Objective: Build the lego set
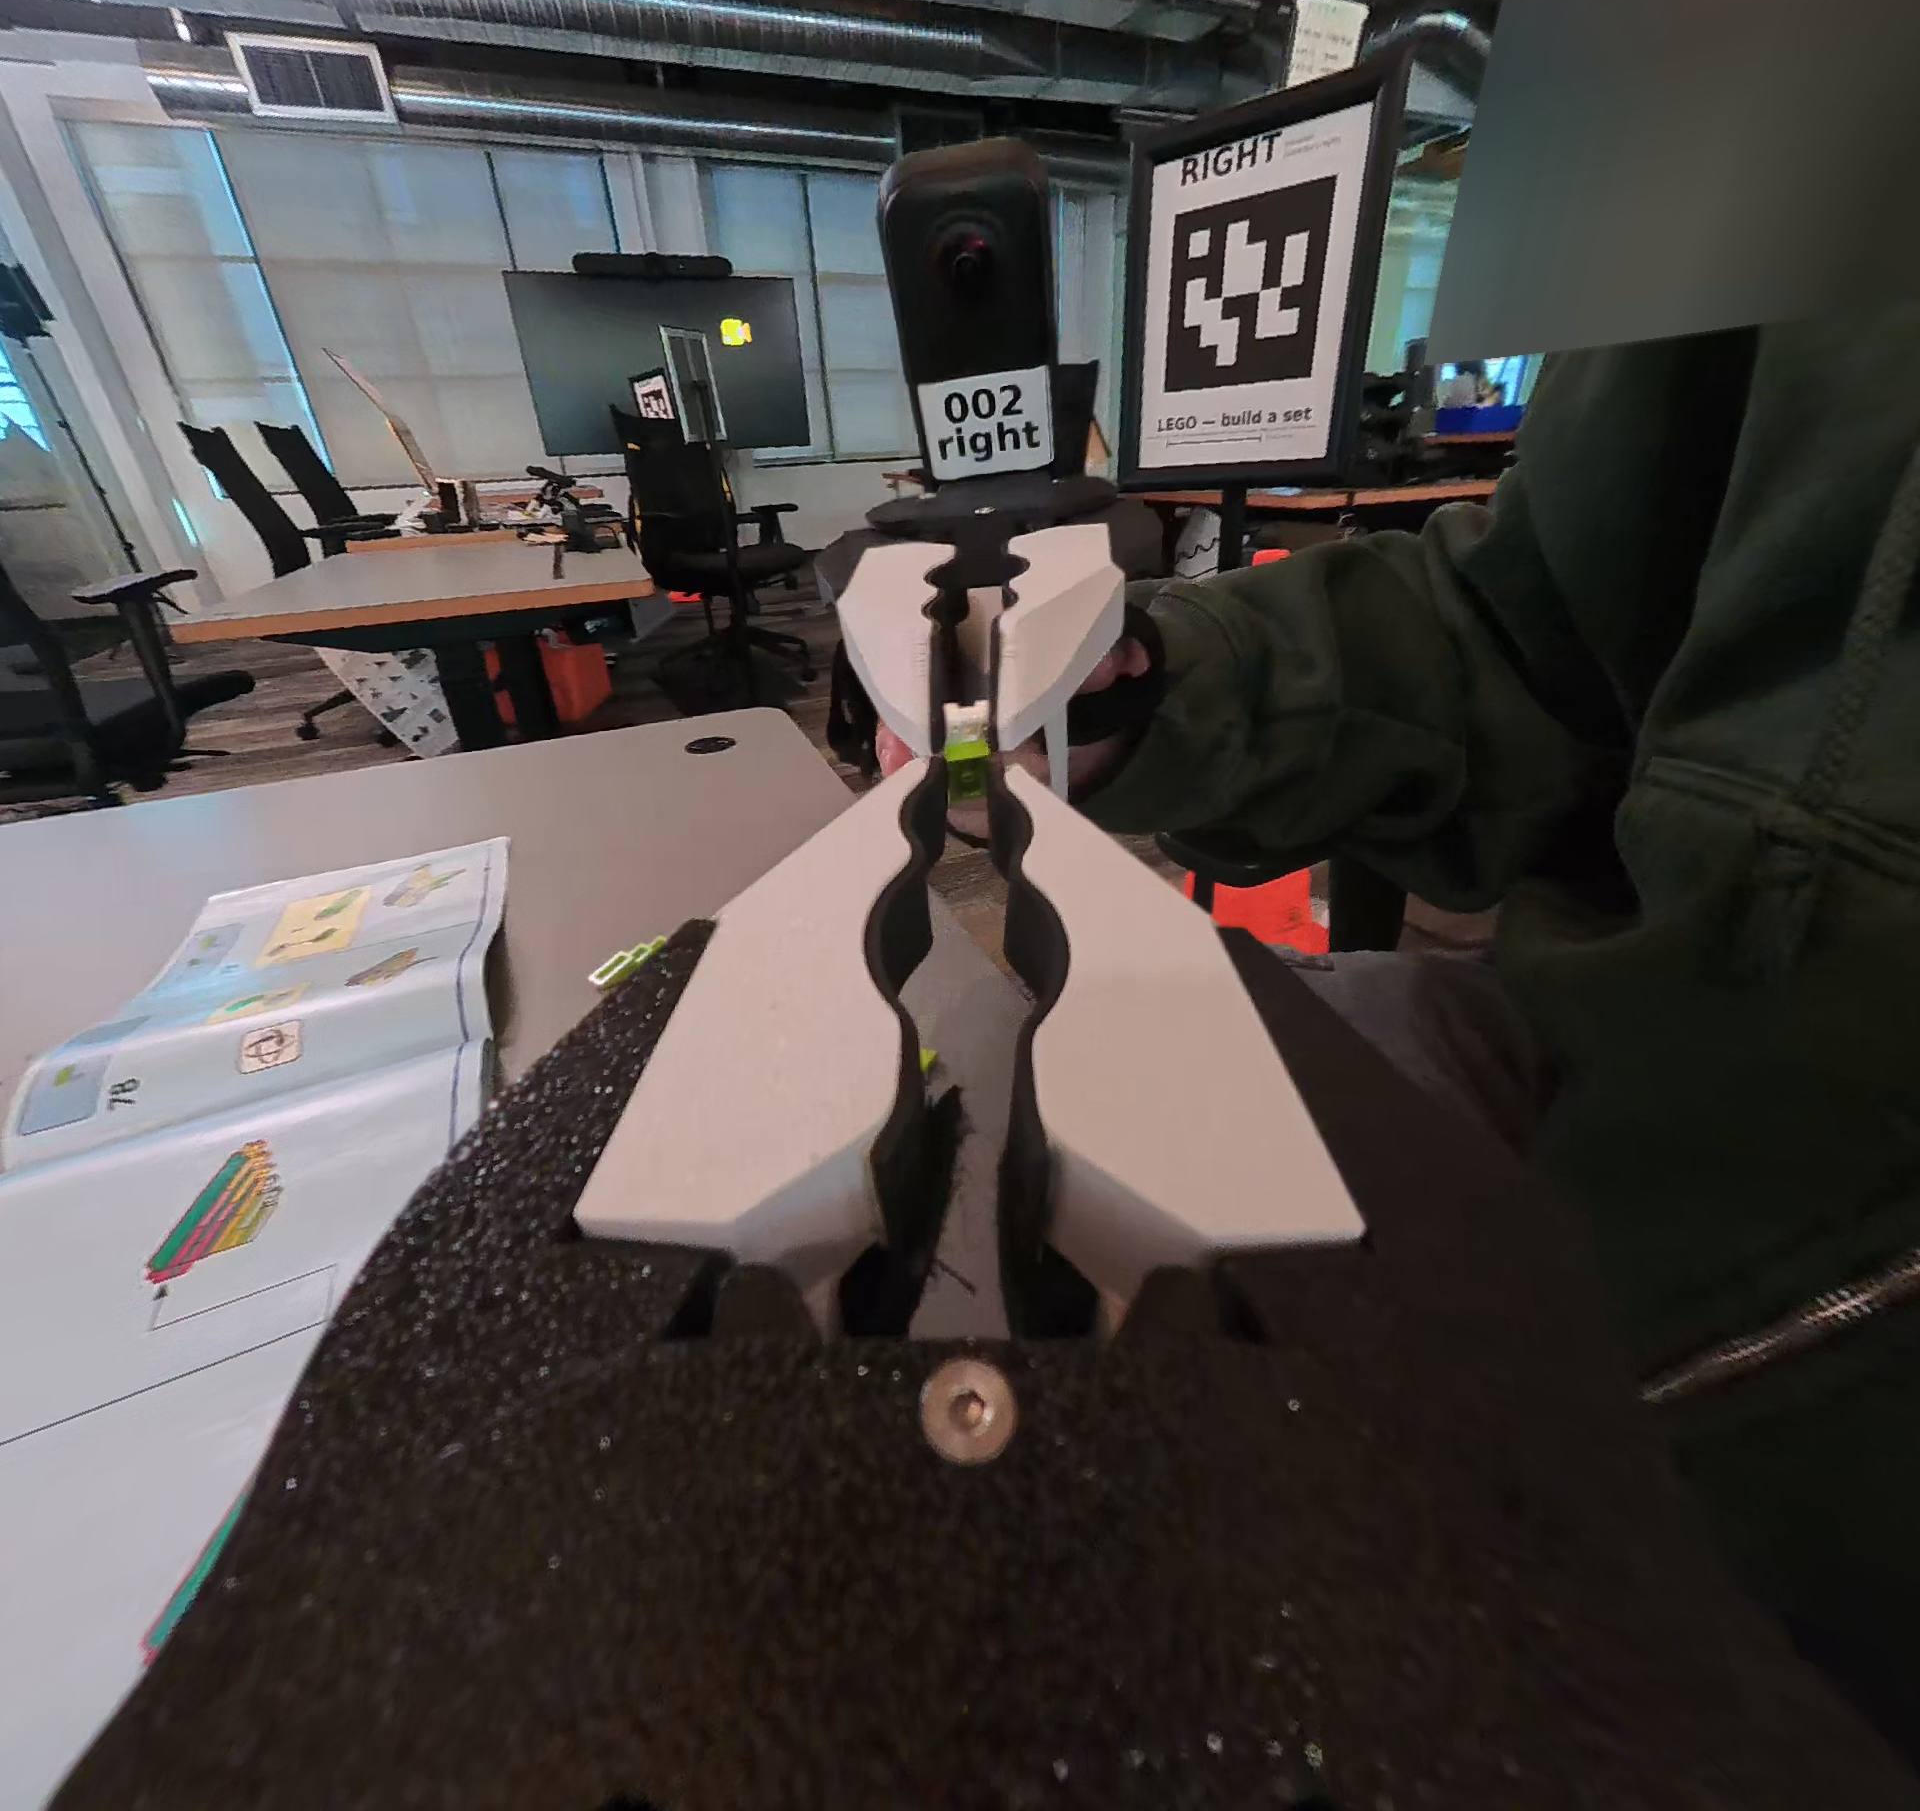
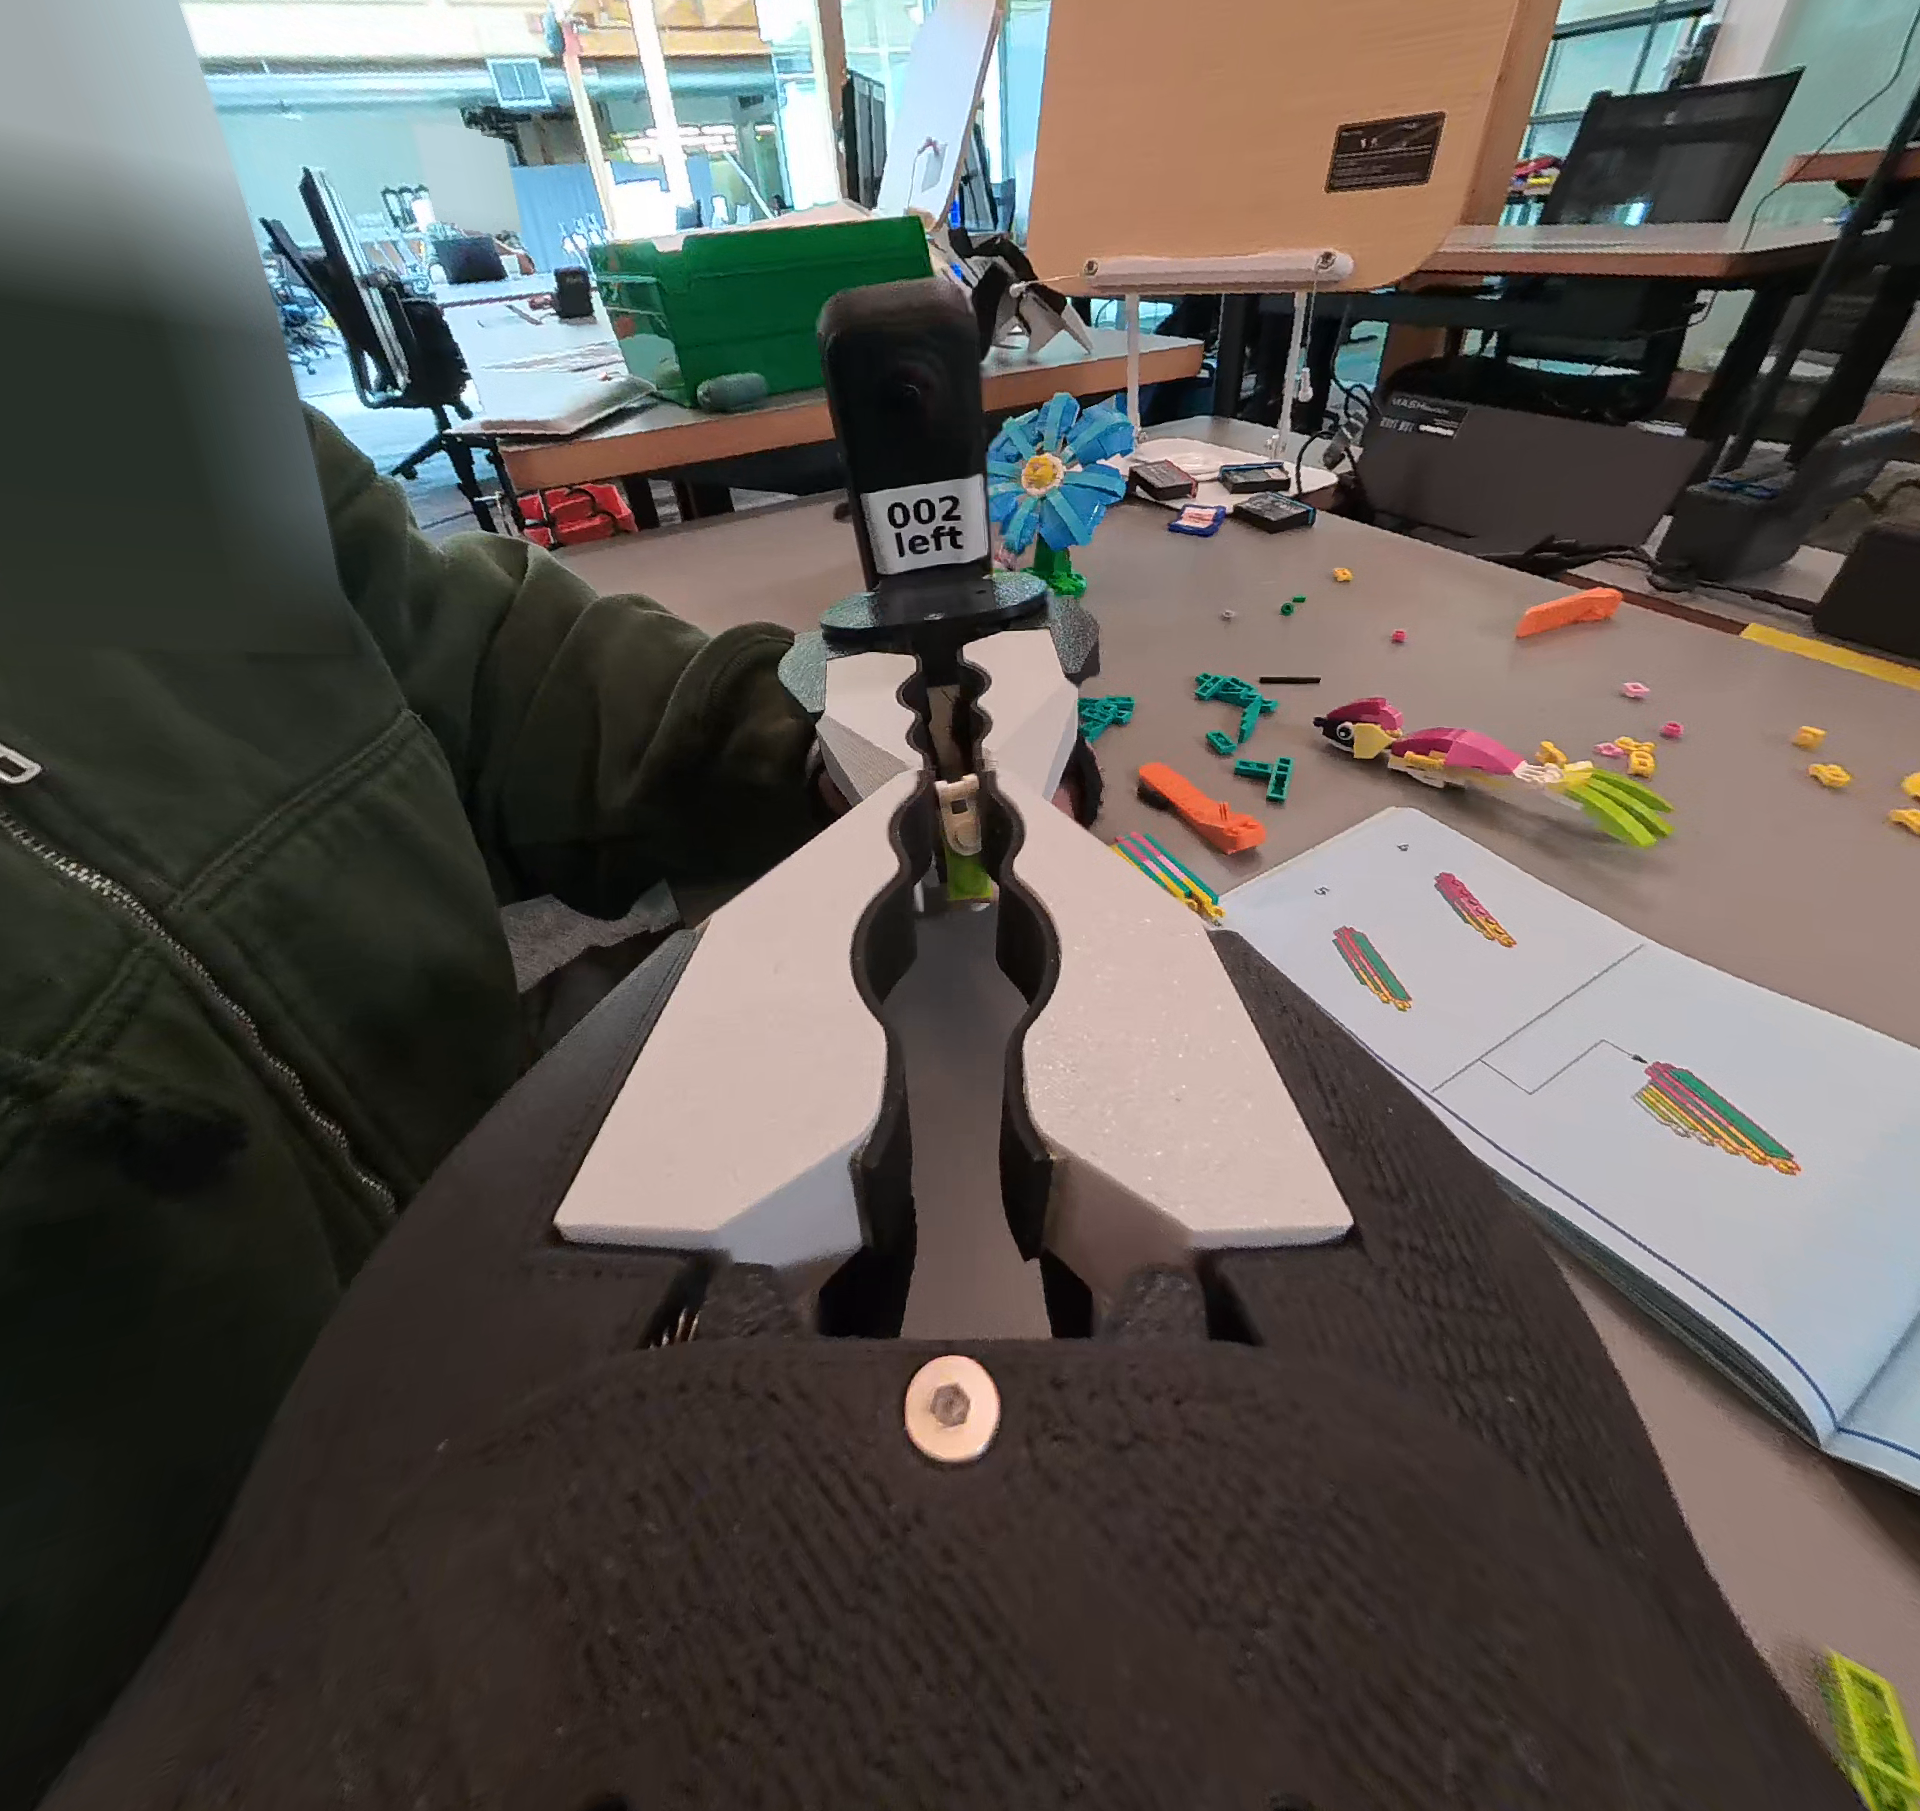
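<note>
Grippers meet tip to tip above the tabletop's near edge, pinching one small piece between them.
Left gripper (image 1: pixel 961 793) closed on its lime end (image 1: pixel 964 774), right gripper (image 2: pixel 961 831) on its white end (image 2: pixel 957 807); bird (image 2: pixel 1475 755) and flower (image 2: pixel 1055 485) built, loose bricks (image 2: pixel 1242 717) remain mid-tabletop (image 2: pixel 1403 649).

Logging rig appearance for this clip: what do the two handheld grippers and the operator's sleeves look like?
Both grippers, left and right, match: speckled black printed bodies, one silver bolt, two white faceted fingers lined with wavy black pads. Each carries an upright black camera with a white label. The sleeves are dark green; the jacket has a metal zip.
</note>
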The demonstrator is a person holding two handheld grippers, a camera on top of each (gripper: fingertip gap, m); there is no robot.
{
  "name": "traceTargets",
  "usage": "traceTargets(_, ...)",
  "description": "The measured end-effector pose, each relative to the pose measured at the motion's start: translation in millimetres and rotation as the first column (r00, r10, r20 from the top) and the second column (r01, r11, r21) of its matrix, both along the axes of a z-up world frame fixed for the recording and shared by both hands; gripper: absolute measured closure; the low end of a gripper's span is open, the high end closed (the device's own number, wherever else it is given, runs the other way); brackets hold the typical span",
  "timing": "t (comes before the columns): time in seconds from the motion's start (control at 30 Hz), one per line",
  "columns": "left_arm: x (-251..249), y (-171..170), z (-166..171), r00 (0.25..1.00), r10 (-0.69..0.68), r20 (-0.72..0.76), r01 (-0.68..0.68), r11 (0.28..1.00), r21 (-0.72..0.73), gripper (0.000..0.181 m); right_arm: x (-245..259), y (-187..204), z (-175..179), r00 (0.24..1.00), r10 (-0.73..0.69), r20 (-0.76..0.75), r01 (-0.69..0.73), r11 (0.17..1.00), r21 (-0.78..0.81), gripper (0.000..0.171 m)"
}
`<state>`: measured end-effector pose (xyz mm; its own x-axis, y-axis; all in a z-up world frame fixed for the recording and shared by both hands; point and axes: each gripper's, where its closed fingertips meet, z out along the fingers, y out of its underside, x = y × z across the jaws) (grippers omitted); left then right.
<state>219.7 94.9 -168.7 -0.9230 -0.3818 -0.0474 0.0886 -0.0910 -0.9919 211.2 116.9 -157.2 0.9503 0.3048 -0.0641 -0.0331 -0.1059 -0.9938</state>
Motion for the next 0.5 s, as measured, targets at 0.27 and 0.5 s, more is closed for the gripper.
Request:
traceTargets(0.27, 4, 5, 4, 0.991, 0.085, 0.100, -0.089, 0.995, 0.040, 0.176, 3, 3, 4, 0.999, -0.029, -0.032, 0.030, 0.999, 0.028, 0.163)
traceTargets(0.5, 5, 24, 29, 0.999, -0.006, -0.043, -0.005, 0.966, -0.257, 0.176, 13, -6, 25, 0.966, -0.174, 0.191, 0.141, 0.975, 0.173, 0.149)
